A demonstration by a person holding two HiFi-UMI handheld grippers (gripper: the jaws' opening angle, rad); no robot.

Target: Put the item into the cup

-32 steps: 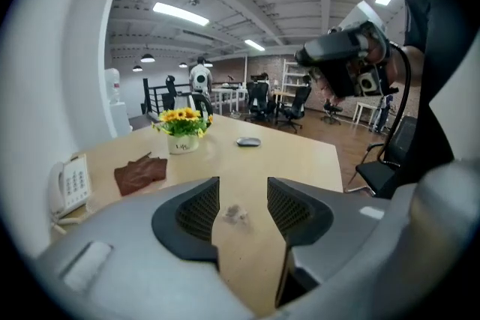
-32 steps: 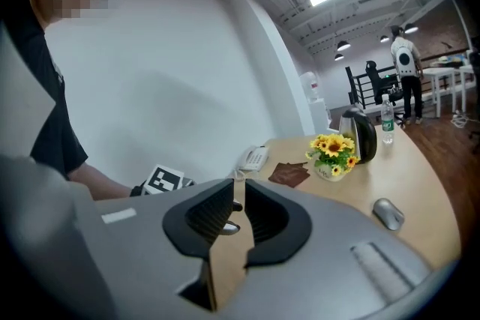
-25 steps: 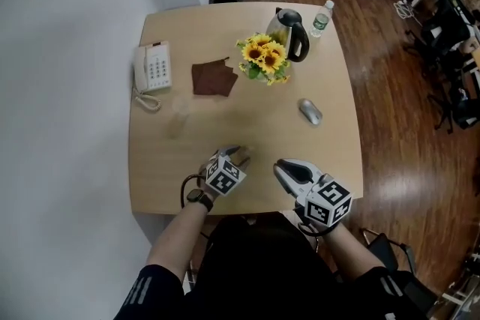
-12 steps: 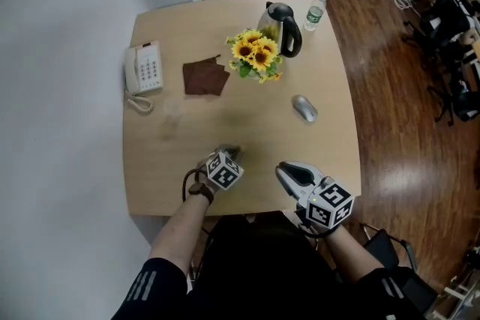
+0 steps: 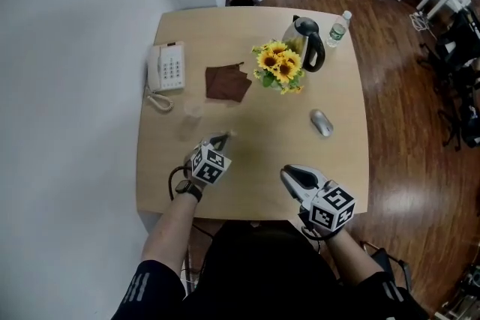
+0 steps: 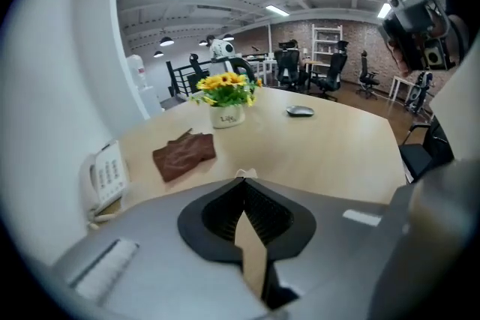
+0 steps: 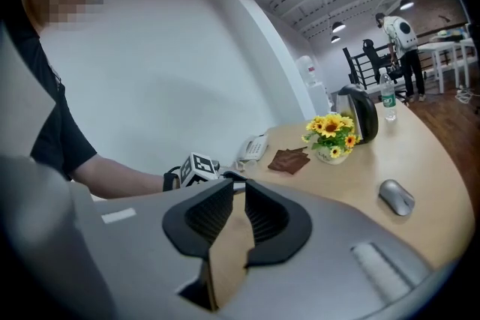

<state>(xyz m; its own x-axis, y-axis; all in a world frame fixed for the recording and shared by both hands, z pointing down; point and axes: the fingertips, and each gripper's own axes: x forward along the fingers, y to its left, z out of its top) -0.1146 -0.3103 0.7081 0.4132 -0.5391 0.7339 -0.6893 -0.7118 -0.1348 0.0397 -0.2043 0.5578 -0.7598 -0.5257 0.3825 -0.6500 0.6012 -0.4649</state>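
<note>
A clear plastic cup (image 5: 193, 110) stands on the wooden table (image 5: 262, 139), left of centre and in front of the phone. My left gripper (image 5: 224, 137) hovers just right of and nearer than the cup; its jaws have just been closing. In the left gripper view the pads meet, and a small pale item (image 6: 244, 173) sticks out at the tip of the left gripper (image 6: 244, 179). The cup is hidden in that view. My right gripper (image 5: 286, 171) hangs over the table's near edge. In the right gripper view the right gripper (image 7: 238, 186) shows a narrow gap between its pads, with nothing in it.
A white phone (image 5: 167, 67), a brown cloth (image 5: 227, 82), a pot of sunflowers (image 5: 279, 67), a kettle (image 5: 309, 41) and a water bottle (image 5: 339, 28) fill the far half. A grey mouse (image 5: 322, 123) lies at the right. Office chairs stand on the floor beyond.
My left gripper has travelled away from the near edge toward the cup, and its jaws have closed. The right gripper has stayed in place. The head view has shifted.
</note>
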